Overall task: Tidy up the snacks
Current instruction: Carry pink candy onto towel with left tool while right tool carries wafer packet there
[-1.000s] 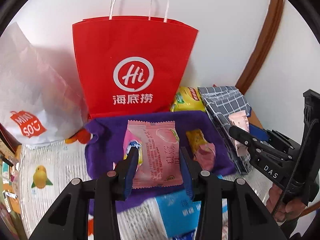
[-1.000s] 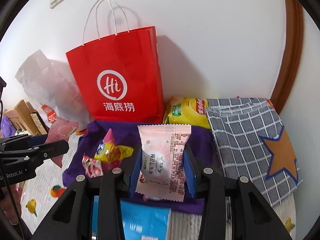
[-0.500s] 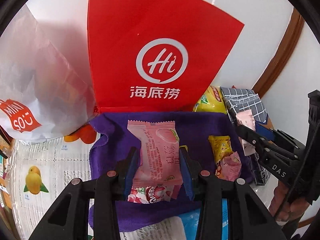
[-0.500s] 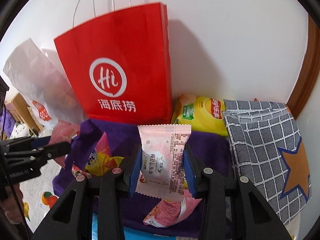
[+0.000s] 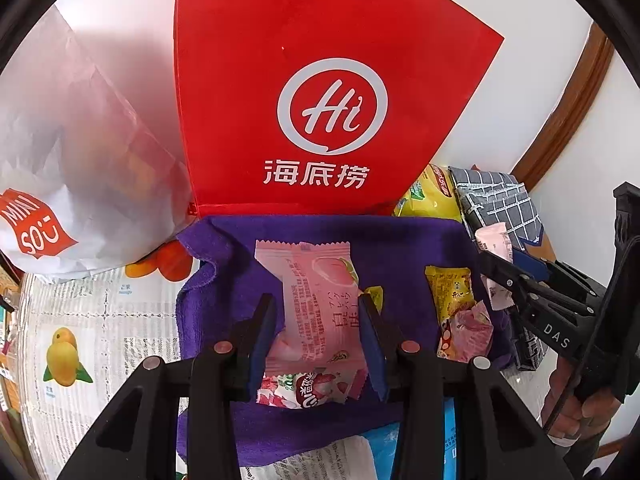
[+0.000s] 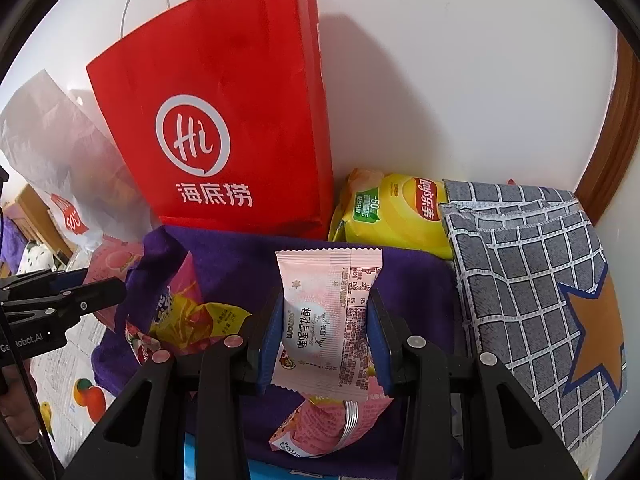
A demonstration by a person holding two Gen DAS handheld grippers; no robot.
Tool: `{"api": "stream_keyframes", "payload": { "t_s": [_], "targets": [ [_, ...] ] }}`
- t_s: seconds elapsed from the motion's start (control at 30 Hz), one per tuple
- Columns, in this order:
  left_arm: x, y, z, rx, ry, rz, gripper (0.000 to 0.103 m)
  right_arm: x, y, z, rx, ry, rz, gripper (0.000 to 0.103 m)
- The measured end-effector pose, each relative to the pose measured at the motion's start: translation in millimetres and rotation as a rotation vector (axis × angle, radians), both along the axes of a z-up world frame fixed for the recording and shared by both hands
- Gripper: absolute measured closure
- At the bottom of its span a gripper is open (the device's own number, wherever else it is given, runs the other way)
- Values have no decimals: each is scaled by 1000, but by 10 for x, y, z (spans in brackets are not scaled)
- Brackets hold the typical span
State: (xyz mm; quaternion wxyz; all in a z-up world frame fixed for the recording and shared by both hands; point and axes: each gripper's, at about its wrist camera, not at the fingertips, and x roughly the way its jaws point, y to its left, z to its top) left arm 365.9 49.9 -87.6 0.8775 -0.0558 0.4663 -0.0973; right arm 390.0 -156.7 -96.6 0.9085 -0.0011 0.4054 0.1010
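My left gripper [image 5: 318,320] is shut on a pink peach snack packet [image 5: 316,304] and holds it above a purple cloth [image 5: 224,280]. My right gripper [image 6: 326,324] is shut on a pale pink snowflake-crisp packet [image 6: 328,320] above the same cloth [image 6: 232,264]. Loose snacks lie on the cloth: a yellow packet [image 5: 450,292], a crumpled pink wrapper [image 5: 468,336], a strawberry packet [image 5: 308,390], and a pink-and-yellow packet [image 6: 188,308]. A red paper bag [image 5: 320,100] stands upright behind the cloth, also in the right wrist view [image 6: 224,128]. The right gripper shows in the left wrist view [image 5: 516,280].
A white Miniso bag [image 5: 60,152] leans to the left of the red bag. A yellow chips bag [image 6: 396,212] and a folded grey checked cloth [image 6: 532,292] lie at the right by the wall. A fruit-print table cover [image 5: 80,340] lies under everything.
Both grippers have moved forward and lower over the purple cloth, toward the red bag, each still holding its packet. The red bag looms larger in both views.
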Motion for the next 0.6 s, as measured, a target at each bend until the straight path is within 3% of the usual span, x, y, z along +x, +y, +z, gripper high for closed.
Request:
{"api": "stream_keyframes", "payload": {
  "t_s": [0.6],
  "targets": [
    [-2, 3, 1, -4, 4, -4, 64, 22, 76, -88, -26, 27, 33, 63]
  ]
}}
